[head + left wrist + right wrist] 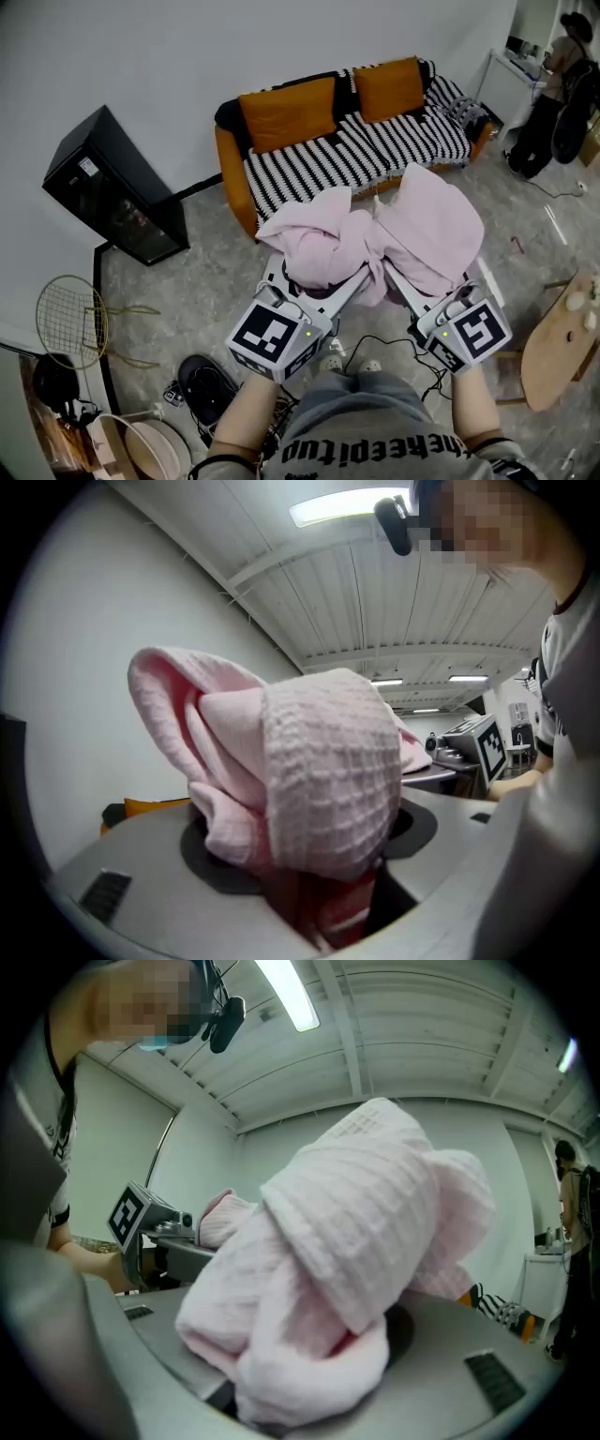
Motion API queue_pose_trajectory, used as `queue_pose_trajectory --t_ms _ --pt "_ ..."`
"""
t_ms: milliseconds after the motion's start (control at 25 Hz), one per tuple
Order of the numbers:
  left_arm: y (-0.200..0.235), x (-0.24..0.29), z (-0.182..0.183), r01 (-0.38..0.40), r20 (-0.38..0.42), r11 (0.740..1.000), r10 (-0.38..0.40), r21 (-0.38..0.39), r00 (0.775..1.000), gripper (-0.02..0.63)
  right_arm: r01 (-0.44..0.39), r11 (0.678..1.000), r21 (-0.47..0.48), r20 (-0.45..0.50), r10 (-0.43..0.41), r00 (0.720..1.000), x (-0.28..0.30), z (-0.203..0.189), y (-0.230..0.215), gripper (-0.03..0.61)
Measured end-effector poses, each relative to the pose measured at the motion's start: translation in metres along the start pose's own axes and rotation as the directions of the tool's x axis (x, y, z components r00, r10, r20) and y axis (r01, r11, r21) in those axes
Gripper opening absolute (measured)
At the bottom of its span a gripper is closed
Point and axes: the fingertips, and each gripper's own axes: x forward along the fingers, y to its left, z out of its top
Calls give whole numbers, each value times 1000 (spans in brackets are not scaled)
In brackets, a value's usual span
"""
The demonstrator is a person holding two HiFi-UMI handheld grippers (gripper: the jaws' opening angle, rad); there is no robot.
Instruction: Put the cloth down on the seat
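Grey floor [206, 281] and white walls [141, 56], pretty plain room. Biggest thing is one orange sofa [375, 155] against the far wall with a black-and-white striped cover over the seat, and two orange cushions [286, 112] propped along its back. Left of it there's one black cabinet [112, 187] by the wall; can't tell what's inside. At the right edge is part of one wooden table [562, 342].

The one pink cloth [412, 225] isn't on the seat. It's bunched up in the air on the near side of the sofa, strung between the two grippers. The left gripper [361, 278] is clamped on a thick wad of it, and the right gripper [394, 278] is clamped on another wad just beside that, so both have a firm bite on the fabric.

Smaller stuff: one racket [72, 322] lies on the floor at the near left, and one person [553, 84] stands at the far right.
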Motion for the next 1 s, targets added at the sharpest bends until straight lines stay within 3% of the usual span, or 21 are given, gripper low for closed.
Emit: queue_pose_trajectory --t_ms 640,1000 --pt "35 -10 -4 64 29 998 -64 12 998 341 72 996 -48 -8 -73 997 31 -2 14 210" --pt "48 25 -3 51 18 998 -52 20 999 341 52 998 -28 3 -52 999 46 -6 -22 210"
